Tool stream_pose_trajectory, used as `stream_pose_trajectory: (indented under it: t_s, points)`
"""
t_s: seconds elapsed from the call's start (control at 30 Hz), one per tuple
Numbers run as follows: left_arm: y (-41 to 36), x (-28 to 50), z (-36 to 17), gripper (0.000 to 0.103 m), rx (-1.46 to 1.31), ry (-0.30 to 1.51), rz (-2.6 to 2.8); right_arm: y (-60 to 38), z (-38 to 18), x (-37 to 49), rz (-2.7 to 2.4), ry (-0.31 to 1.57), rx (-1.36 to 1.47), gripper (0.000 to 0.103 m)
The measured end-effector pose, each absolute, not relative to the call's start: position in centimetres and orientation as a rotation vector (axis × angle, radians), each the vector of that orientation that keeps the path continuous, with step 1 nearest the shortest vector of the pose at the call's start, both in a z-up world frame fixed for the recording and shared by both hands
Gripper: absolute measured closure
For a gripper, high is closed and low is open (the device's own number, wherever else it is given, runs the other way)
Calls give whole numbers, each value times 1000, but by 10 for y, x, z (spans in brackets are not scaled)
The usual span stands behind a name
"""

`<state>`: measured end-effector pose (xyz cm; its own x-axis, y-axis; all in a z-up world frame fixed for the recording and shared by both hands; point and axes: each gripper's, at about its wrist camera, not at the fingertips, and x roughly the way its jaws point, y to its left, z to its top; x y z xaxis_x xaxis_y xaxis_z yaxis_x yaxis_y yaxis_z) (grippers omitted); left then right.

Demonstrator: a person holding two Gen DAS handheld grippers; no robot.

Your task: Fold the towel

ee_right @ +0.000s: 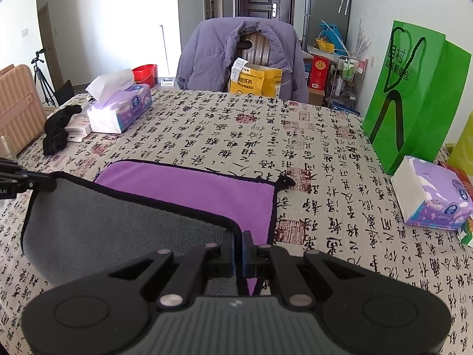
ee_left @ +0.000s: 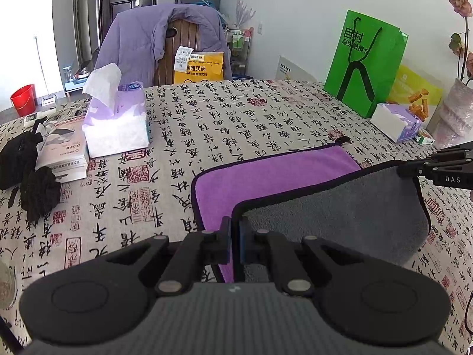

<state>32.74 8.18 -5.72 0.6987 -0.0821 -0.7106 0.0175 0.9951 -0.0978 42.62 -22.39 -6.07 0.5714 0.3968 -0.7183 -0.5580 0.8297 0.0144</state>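
Both near corners of the towel (ee_left: 334, 207) are lifted off the counter (ee_left: 207, 124), grey side up. Left tongs (ee_left: 235, 245) clamped on one corner, right tongs (ee_right: 238, 251) on the other. I'd carry both toward 12 o'clock evenly, hem taut, landing on the far purple edge.

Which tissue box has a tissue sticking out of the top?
The tissue box on the left by the black gloves: a white tissue pokes up from it. The other tissue box, by the green bag, shows none.
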Motion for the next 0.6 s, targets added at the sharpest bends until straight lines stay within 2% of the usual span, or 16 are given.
stream_pose_trajectory:
  t_s: [0.6]
  points:
    - [91,360,-62,97,-76,793,-54,-212,-69,465,564,789,-233,98]
